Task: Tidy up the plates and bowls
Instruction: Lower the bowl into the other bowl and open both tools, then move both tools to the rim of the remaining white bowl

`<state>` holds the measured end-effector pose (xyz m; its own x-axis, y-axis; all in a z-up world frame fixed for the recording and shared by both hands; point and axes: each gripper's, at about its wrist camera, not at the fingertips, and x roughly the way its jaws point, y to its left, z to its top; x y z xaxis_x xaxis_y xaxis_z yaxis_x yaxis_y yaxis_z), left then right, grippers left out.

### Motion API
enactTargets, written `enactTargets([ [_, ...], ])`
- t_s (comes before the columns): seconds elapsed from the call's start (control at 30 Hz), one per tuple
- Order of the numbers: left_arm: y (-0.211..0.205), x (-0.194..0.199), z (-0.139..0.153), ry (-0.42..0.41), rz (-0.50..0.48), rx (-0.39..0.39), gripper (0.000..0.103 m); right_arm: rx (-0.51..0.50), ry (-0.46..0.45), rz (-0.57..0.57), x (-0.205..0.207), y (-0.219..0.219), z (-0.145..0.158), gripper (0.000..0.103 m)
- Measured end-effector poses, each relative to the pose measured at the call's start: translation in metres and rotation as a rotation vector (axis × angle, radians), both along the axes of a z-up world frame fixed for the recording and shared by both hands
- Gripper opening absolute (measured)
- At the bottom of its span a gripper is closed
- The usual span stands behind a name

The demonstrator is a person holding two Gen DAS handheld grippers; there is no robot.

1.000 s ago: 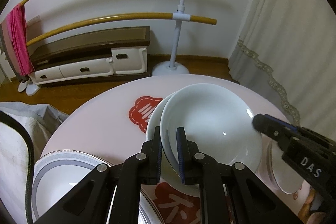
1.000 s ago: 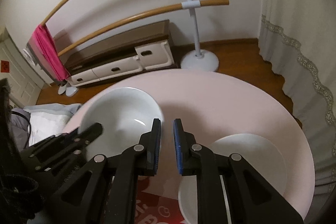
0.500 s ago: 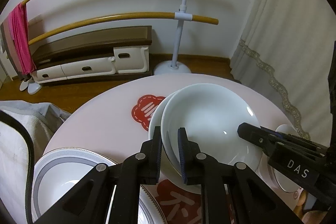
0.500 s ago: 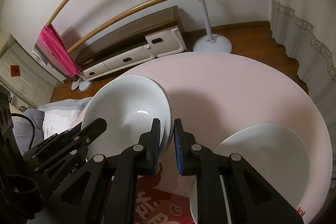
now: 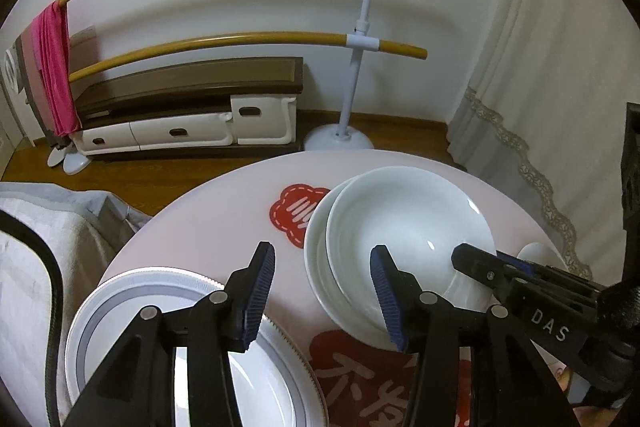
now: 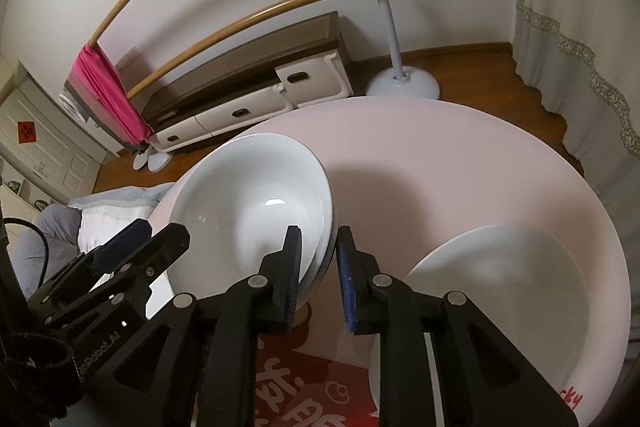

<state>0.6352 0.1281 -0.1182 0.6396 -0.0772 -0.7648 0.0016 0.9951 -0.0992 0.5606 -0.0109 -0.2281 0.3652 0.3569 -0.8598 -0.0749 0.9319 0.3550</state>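
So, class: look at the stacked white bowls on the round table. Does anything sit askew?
Yes. The top bowl is not seated squarely: it sits shifted and tilted, so the rim of the bowl underneath shows as a crescent on one side.

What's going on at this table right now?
A person with a gripper in each hand is stacking white bowls on a round pink table. The left gripper has just been opening and now stands open, its pads clear of the bowls' near rim. The right gripper straddles the opposite rim; its jaws have just been opening a little too, and I cannot tell whether they still grip. A grey-rimmed plate and a white plate wait aside.
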Motion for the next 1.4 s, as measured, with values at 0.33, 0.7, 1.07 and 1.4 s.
enactTargets([
  [0.33,0.003,-0.032,0.012,-0.014,0.047,0.009,0.055,0.008,0.013,-0.01,-0.007,0.001,0.0,0.027],
  [0.7,0.01,-0.087,0.033,-0.055,0.083,-0.005,0.063,0.067,-0.037,0.004,-0.029,-0.003,0.02,0.051],
  [1.07,-0.005,-0.179,0.054,-0.134,0.139,0.036,0.083,0.063,-0.19,-0.009,-0.108,-0.022,0.074,0.074],
  [1.4,-0.041,-0.271,0.059,-0.185,0.142,0.058,0.101,0.031,-0.306,0.008,-0.181,-0.046,0.106,0.093],
])
